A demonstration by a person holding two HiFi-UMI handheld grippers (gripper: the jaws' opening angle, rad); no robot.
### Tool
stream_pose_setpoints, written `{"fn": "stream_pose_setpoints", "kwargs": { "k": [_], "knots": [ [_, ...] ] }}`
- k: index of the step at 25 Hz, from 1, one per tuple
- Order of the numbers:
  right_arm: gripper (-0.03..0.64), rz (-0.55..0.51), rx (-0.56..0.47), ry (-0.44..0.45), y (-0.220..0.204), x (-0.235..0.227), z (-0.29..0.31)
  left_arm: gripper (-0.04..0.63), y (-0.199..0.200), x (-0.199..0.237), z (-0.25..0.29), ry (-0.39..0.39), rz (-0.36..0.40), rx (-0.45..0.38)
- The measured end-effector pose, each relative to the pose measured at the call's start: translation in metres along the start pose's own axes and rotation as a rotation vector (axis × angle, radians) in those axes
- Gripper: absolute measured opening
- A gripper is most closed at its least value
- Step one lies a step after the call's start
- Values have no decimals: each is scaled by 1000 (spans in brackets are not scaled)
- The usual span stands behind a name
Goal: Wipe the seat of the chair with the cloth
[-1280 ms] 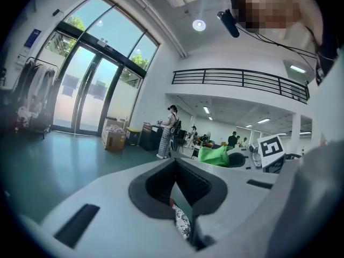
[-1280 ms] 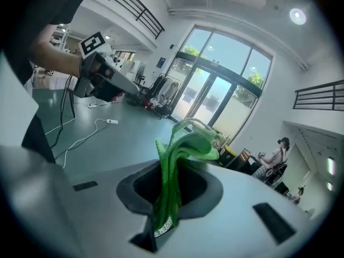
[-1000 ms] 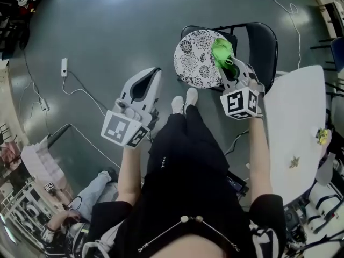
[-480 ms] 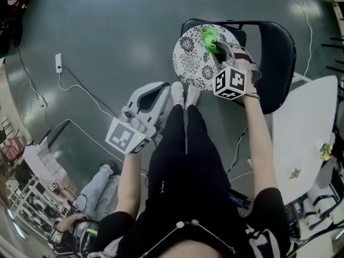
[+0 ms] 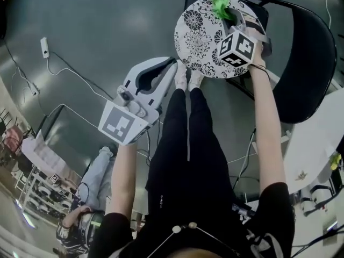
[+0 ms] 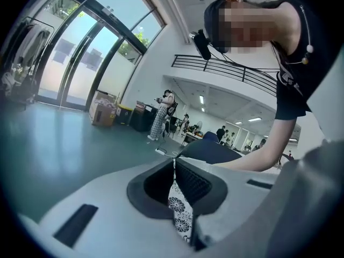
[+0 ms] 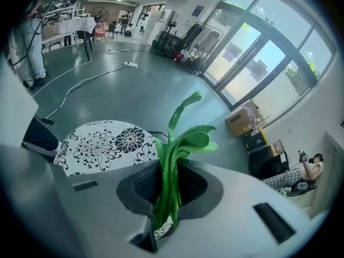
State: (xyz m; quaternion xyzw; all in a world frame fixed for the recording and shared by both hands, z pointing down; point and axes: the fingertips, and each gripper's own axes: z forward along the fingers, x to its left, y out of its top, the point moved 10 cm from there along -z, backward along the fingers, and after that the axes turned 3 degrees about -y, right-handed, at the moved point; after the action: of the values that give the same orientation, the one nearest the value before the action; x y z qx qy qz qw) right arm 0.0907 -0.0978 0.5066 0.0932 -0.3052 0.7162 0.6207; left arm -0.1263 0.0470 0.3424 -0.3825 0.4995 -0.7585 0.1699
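With its arm stretched out, the right gripper (image 5: pixel 232 16) clamps the green cloth (image 5: pixel 219 1) over the seat (image 5: pixel 198 36), while the left gripper (image 5: pixel 167 67), jaws together and empty, hangs beside the seat's left edge.

One black chair (image 5: pixel 309 63), with one round flower-patterned seat (image 5: pixel 199 36). One green cloth (image 5: pixel 219 1) at the seat's far edge. Two grippers: right gripper (image 5: pixel 228 14) over the seat, left gripper (image 5: pixel 169 66) just beside its near-left rim. Two white shoes (image 5: pixel 181 78) at the seat's near rim. One power strip (image 5: pixel 44 46) well left of the seat.
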Motion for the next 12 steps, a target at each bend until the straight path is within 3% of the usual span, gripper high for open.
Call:
{"fn": "stream_pose_setpoints", "kwargs": {
  "k": [5, 9, 12],
  "knots": [
    [57, 116, 83, 4, -22, 3, 47, 5, -37, 11, -4, 45, -21, 117],
    [57, 148, 136, -19, -38, 5, 64, 5, -46, 18, -10, 71, -100, 57],
    [57, 46, 118, -18, -37, 9, 76, 5, -50, 27, -8, 98, -135, 36]
  ]
}}
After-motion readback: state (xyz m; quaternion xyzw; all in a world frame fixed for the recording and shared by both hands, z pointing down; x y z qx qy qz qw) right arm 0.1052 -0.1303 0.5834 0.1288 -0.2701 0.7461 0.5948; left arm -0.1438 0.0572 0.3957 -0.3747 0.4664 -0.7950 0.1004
